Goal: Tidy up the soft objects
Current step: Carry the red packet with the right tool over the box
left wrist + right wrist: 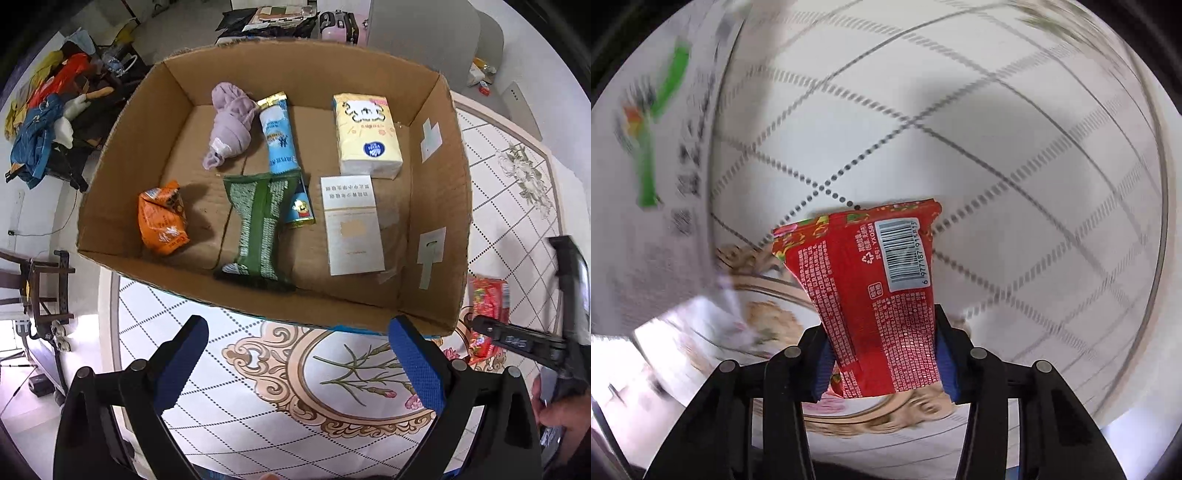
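Note:
An open cardboard box (122,155) stands on the patterned table. It holds a lilac cloth bundle (231,122), a blue tube pack (279,138), a yellow tissue pack (367,134), a white carton (352,225), a green snack pack (258,225) and an orange snack bag (162,218). My left gripper (299,365) is open and empty, just before the box's near wall. My right gripper (882,354) is shut on a red snack pack (871,273), held above the table. That pack (487,314) and the right gripper (517,336) also show in the left wrist view, right of the box.
The table (258,406) has a white cover with a diamond grid and a floral medallion. Left of it are a chair (48,291) and a heap of clothes (40,140). The right wrist view is blurred around the pack, with a printed surface (653,184) at the left.

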Tool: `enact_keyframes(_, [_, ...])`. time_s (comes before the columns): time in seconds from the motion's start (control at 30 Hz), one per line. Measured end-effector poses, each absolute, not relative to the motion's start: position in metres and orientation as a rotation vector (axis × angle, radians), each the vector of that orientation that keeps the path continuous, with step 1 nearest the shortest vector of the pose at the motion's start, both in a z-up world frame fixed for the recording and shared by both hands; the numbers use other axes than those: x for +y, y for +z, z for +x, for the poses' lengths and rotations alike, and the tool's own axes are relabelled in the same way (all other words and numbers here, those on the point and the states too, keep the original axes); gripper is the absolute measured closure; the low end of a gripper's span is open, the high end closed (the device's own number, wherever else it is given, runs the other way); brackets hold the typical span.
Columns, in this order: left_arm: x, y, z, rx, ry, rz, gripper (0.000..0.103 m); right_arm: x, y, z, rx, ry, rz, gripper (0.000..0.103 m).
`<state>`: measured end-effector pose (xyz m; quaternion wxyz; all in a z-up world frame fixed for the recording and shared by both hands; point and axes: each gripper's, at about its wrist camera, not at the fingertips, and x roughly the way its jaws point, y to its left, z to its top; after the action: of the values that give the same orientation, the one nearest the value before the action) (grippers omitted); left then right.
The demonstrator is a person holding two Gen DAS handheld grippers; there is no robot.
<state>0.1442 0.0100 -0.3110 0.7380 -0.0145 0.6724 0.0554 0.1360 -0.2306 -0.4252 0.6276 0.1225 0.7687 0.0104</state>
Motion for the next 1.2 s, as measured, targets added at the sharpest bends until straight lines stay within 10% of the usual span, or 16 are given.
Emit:
enact_keyframes(0.4, [0.097, -0.206, 0.165, 1.345, 0.011, -0.107, 0.003, -0.174, -0.229, 0.147, 1.436, 0.267, 0.359, 0.055])
enact_keyframes(1.2, [0.243, -0.268, 0.237, 1.417, 0.195, -0.101, 0.003, 0.076, -0.322, 0.282, 1.526, 0.398, 0.382, 0.054])
